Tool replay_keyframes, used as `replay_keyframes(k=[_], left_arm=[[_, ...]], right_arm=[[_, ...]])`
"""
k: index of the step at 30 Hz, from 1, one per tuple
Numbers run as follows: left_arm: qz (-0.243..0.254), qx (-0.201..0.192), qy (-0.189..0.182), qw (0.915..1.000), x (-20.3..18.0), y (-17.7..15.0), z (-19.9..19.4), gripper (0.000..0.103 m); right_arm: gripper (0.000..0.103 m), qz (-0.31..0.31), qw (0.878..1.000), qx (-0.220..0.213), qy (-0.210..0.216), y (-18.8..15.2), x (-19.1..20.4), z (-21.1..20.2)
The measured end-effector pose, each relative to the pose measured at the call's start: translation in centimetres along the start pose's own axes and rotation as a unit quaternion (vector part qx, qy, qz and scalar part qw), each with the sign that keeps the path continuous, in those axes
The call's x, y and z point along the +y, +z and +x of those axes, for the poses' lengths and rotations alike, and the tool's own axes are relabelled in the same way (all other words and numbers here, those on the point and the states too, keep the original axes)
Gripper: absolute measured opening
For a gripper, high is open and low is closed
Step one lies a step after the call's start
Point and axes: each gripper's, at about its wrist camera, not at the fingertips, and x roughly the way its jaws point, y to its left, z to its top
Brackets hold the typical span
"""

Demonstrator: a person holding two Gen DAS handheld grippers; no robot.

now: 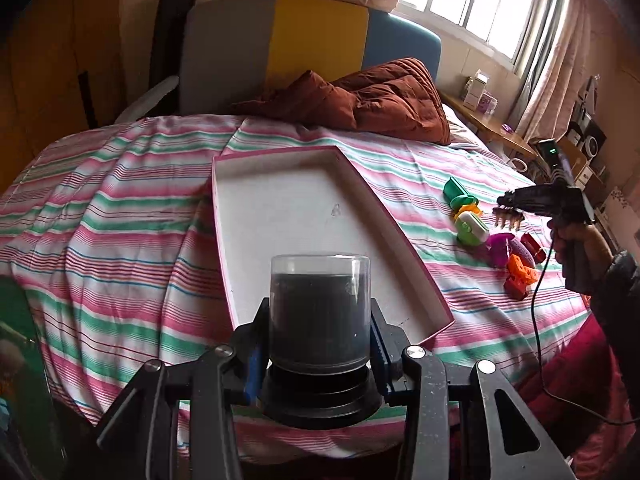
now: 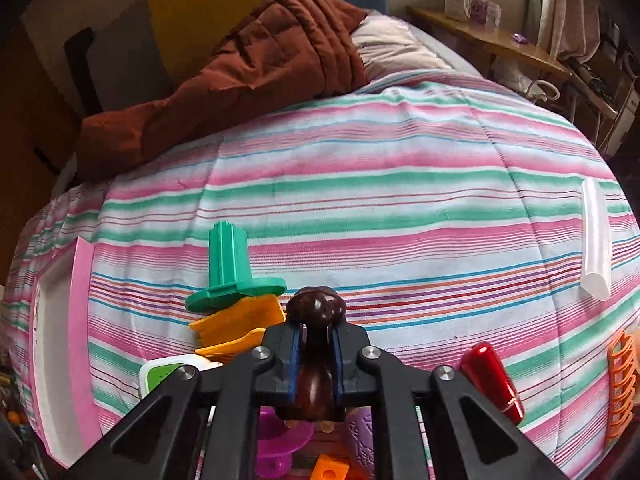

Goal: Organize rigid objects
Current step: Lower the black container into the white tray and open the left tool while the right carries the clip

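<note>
The left gripper (image 1: pixel 320 344) pinches a clear plastic cylindrical case with a dark stack inside (image 1: pixel 319 312), held upright over the near end of a shallow white cardboard tray with a pink rim (image 1: pixel 280 208) on the striped bedsheet (image 1: pixel 120 216). The right gripper (image 2: pixel 316 354) is clamped on a dark brown glossy wooden comb (image 2: pixel 316 308), raised above a cluster of colourful plastic toys (image 1: pixel 492 236) to the tray's right. Beyond lies a rumpled rust-brown quilt (image 1: pixel 384 96).
</note>
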Motion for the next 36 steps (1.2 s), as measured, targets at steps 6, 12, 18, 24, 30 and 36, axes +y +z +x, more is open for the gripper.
replay_keyframes(k=[6,12,18,24,30,36], left_arm=[[-0.007,0.007,-0.011,0.9999,-0.3,-0.2,0.8,0.043],[-0.022,0.023,-0.011,0.9994,0.2,-0.2,1.9,0.043],[-0.047,0.027,0.001,0.9985,2.0,1.6,3.2,0.043],[-0.056,0.035,0.013,0.9977,3.6,5.0,6.5,0.043],[-0.061,0.044,0.030,0.9967,4.9,8.4,10.5,0.043],[-0.062,0.064,0.052,0.9947,5.8,11.1,14.1,0.044]], right_arm=[[0.011,-0.013,0.994,-0.061,0.090,-0.9,1.6,-5.7],[0.011,-0.085,0.979,-0.025,0.184,-4.8,8.1,-4.7],[0.011,-0.167,0.972,0.028,0.162,-8.7,12.7,-1.1],[0.011,-0.171,0.973,0.023,0.154,-8.7,12.4,-0.8],[0.011,-0.177,0.973,0.020,0.149,-8.8,12.7,-0.9],[0.011,-0.177,0.973,0.020,0.149,-8.8,12.8,-0.9]])
